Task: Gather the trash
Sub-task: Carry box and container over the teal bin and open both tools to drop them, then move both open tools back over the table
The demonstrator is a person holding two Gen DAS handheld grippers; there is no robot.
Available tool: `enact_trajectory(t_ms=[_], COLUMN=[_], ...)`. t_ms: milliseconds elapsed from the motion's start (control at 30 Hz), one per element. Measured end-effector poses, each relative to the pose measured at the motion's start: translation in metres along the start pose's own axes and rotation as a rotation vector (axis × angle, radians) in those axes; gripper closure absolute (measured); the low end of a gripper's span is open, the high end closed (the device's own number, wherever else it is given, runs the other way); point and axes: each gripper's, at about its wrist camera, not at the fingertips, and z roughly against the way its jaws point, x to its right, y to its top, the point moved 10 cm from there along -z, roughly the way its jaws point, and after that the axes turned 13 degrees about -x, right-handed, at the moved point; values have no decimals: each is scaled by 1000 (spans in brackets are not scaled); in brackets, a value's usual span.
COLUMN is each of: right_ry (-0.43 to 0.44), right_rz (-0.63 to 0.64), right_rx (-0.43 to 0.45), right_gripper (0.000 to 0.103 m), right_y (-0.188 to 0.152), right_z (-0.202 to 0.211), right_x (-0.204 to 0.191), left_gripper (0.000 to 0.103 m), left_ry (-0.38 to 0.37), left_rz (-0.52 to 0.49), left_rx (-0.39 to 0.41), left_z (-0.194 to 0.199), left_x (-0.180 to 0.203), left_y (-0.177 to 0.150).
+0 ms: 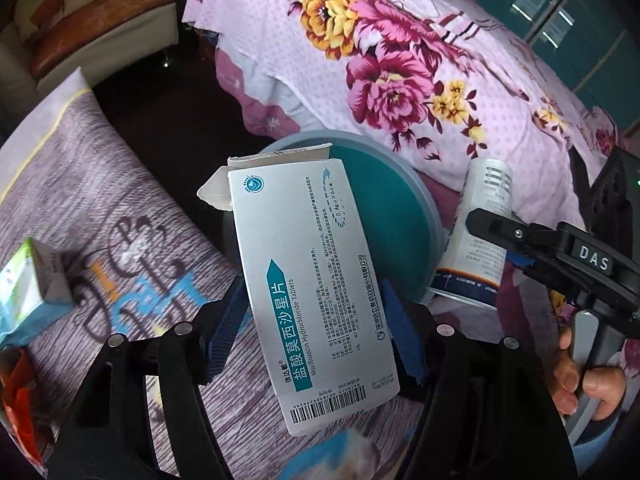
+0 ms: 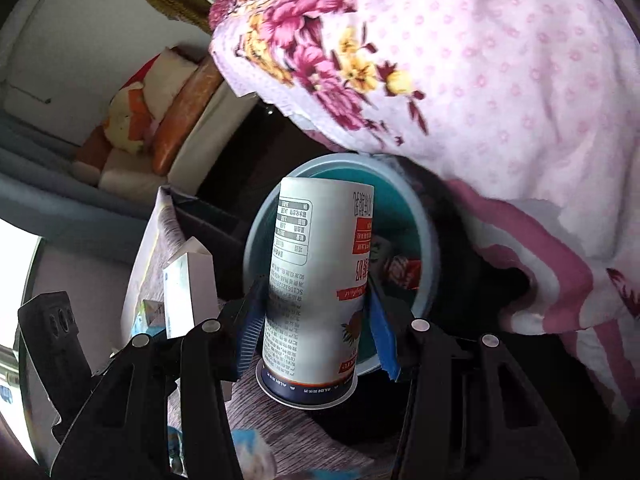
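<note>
Blue pads (image 1: 224, 332) of my left gripper (image 1: 308, 332) are pinching a flat white medicine box (image 1: 308, 280), its open end flap reaching over the rim of the round teal bin (image 1: 424, 200). I am seeing my right gripper (image 2: 316, 332) clamping an upside-down paper cup (image 2: 320, 280), which is hanging just above the same bin (image 2: 256, 240), where a red wrapper (image 2: 404, 272) is lying inside. Off to the left, a small green-and-white box (image 1: 36, 276) is resting on the grey printed cushion (image 1: 100, 184), and a floral pink quilt (image 1: 420, 60) is draping beside the bin.
</note>
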Motion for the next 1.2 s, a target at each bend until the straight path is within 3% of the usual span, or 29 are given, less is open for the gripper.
enact_trajectory(t_ms=[267, 667, 733, 800, 1200], right_ry=[-13, -50, -61, -64, -83], right_rz=[-11, 16, 13, 10, 3], right_rx=[-11, -46, -61, -64, -78], right_gripper=[56, 56, 54, 39, 29], right_y=[0, 1, 0, 0, -13], right_z=[-5, -23, -28, -30, -29], right_x=[6, -8, -11, -13, -24], left_gripper=[20, 13, 12, 11, 10], left_ry=[13, -14, -18, -25, -55], left_rz=[23, 73, 81, 89, 125], left_rx=[-25, 0, 3, 5, 23], left_z=[-14, -2, 1, 3, 20], left_x=[-6, -25, -29, -31, -39], left_y=[5, -13, -15, -17, -35])
